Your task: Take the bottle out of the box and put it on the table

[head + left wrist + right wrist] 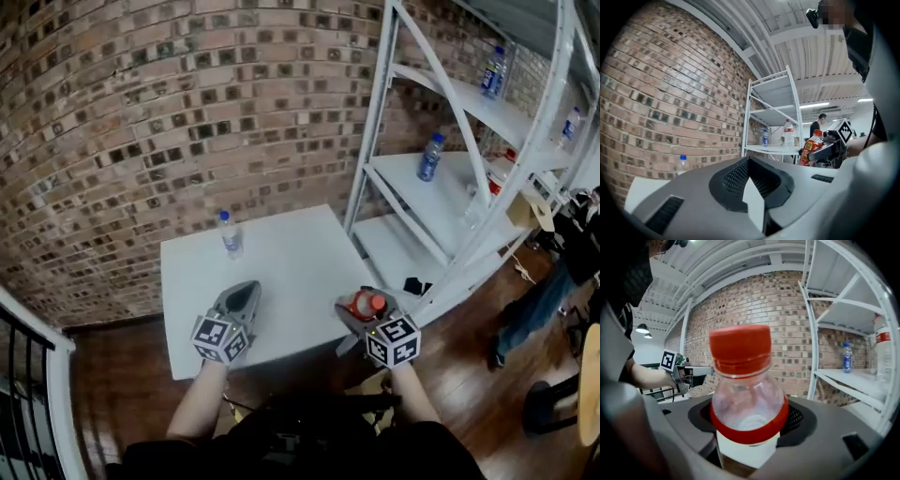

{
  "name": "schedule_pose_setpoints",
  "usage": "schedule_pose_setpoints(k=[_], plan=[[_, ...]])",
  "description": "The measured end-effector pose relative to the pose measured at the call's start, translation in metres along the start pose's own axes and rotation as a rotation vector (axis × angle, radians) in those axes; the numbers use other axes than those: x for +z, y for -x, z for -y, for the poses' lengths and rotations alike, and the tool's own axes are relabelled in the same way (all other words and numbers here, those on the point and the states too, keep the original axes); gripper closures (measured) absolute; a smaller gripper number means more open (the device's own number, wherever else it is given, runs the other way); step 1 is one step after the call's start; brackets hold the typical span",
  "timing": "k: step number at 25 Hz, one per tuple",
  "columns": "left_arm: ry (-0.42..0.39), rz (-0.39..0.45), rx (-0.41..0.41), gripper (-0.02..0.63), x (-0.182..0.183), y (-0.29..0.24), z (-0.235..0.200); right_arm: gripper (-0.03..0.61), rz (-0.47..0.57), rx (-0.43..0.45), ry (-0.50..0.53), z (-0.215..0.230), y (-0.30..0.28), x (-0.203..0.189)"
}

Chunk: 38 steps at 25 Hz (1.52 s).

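Head view, where it is: the bottle (pixel 368 303), red cap up, sits in the right gripper (pixel 361 309) over the near right corner of the white table (pixel 300 258). I see no box in any view.
Head view, other hand: the left gripper (pixel 246 293) hovers over the near edge of the table, narrowed to one point, nothing in it.
Head view, around: a clear water bottle (pixel 231 234) with a blue cap stands farther back on the table, well apart from both grippers. White shelving (pixel 441 202) with more bottles stands to the right.
Left gripper view, jaws: pressed together and empty.
Left gripper view, which way it points: seen from the side, the bottle (pixel 812 149) has its long axis close to upright, with the cap leaning a little to one side.
Right gripper view, grip: the jaws pinch the bottle (pixel 747 399) at the red band and white label, just under the shoulder.
Right gripper view, axis: the bottle runs crosswise to the jaws, cap on top, base hidden below.
Handling, my guess: thin clear plastic, the top part looks empty with brown drink lower down, so fairly light. It should dent if squeezed hard, and the smooth wall could slip.
Where to hold: the labelled band seems a sound place, since the body there is wide and even.
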State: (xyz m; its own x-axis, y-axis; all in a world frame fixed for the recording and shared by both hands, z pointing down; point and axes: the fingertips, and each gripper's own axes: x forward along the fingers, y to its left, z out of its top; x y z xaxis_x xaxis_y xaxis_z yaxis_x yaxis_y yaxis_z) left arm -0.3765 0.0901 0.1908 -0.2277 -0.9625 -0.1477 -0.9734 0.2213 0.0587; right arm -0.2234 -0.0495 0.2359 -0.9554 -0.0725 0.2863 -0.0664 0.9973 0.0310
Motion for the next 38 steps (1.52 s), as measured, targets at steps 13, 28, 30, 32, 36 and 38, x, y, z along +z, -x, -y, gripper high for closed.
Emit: schedule_pose_setpoints(k=[13, 28, 30, 32, 36, 38], plan=[[0.034, -0.053, 0.412, 0.611, 0.007, 0.118, -0.147, 0.247, -0.065, 0.334, 0.056, -0.097, -0.159, 0.034], [0.066, -0.088, 0.498, 0.611, -0.020, 0.067, -0.186, 0.247, -0.169, 0.336, 0.098, -0.009, -0.277, 0.031], [0.077, -0.102, 0.501, 0.611, -0.029, 0.057, -0.190, 0.247, -0.184, 0.330, 0.086, 0.001, -0.290, 0.026], [0.091, -0.114, 0.507, 0.611, -0.039, 0.050, -0.195, 0.247, -0.201, 0.330, 0.081, 0.010, -0.302, 0.018], [0.119, -0.143, 0.529, 0.611, -0.061, 0.040, -0.209, 0.247, -0.232, 0.333, 0.074, 0.020, -0.325, 0.004], [0.133, -0.154, 0.538, 0.611, -0.073, 0.034, -0.215, 0.247, -0.253, 0.333, 0.080, 0.027, -0.338, -0.003]])
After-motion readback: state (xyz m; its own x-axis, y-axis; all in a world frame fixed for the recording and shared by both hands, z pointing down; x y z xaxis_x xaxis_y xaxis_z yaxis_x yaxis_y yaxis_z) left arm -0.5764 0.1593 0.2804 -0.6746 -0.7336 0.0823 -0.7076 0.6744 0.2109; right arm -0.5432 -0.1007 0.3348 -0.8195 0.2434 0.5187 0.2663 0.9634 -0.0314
